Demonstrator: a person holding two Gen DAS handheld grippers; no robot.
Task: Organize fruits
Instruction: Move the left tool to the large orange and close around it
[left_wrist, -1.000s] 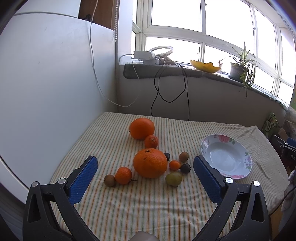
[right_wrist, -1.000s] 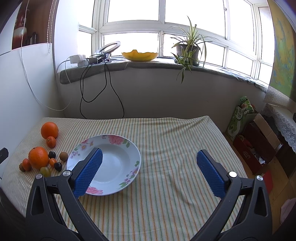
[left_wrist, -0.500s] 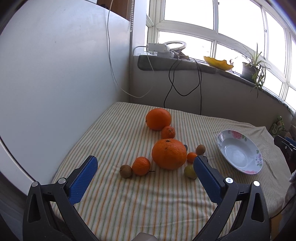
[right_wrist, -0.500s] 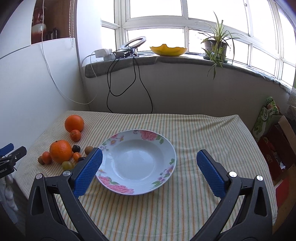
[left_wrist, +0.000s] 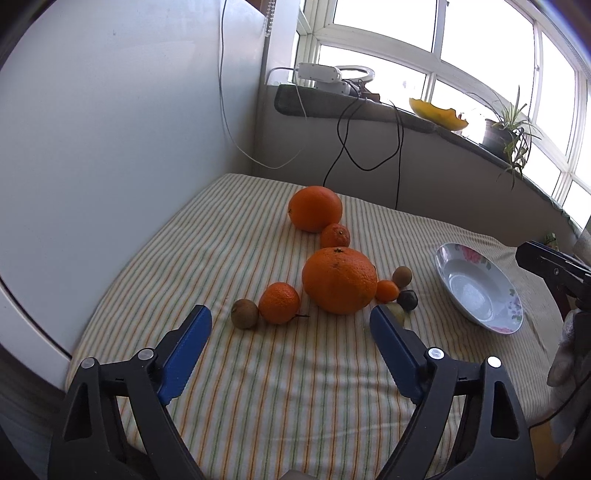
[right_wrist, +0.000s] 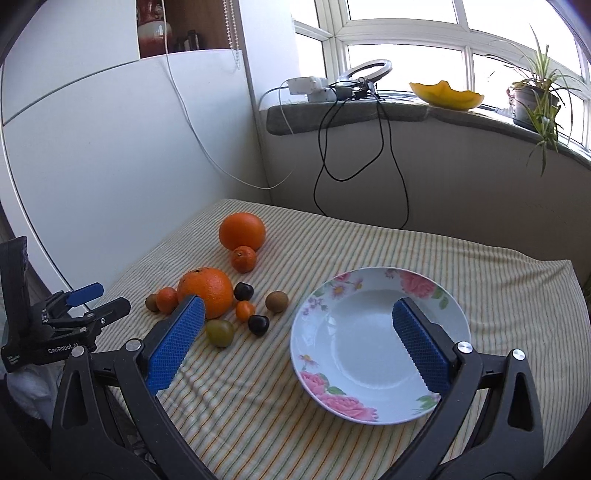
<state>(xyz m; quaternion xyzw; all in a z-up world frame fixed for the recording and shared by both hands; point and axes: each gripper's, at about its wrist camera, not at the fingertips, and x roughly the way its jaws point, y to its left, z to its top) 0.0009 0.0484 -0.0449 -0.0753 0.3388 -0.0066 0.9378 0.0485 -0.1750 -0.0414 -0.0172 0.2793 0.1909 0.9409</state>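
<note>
Left gripper (left_wrist: 291, 325) was held low over the striped bench (left_wrist: 295, 387), its blue fingers (left_wrist: 186, 343) spread wide and grasping nothing. In the left wrist view the fruit cluster sat just above the fingers, at frame centre. A large orange (left_wrist: 339, 280) lay nearest, with a mandarin (left_wrist: 279, 302) and a brown kiwi (left_wrist: 244, 313) just beside it on the left. A second large orange (left_wrist: 315, 208) lay further up the frame, a small mandarin (left_wrist: 334, 236) touching it. To the right of the near orange were a small orange fruit (left_wrist: 387, 290), a dark fruit (left_wrist: 407, 300) and another brown fruit (left_wrist: 402, 276). A yellow-green fruit (left_wrist: 399, 312) was partly hidden behind the right-hand finger.

Right gripper (right_wrist: 298, 345) was likewise released, fingers (right_wrist: 175, 343) well apart and empty. In the right wrist view the floral plate (right_wrist: 369, 410) occupied the lower centre-right, bare, with one finger overlapping its bowl. All fruit lay on the bench left of the plate, none in it. The left gripper showed at the left edge of that frame.

A windowsill (right_wrist: 369, 110) with a yellow bowl (right_wrist: 445, 96) and a potted plant (right_wrist: 535, 96) ran across the upper right.
</note>
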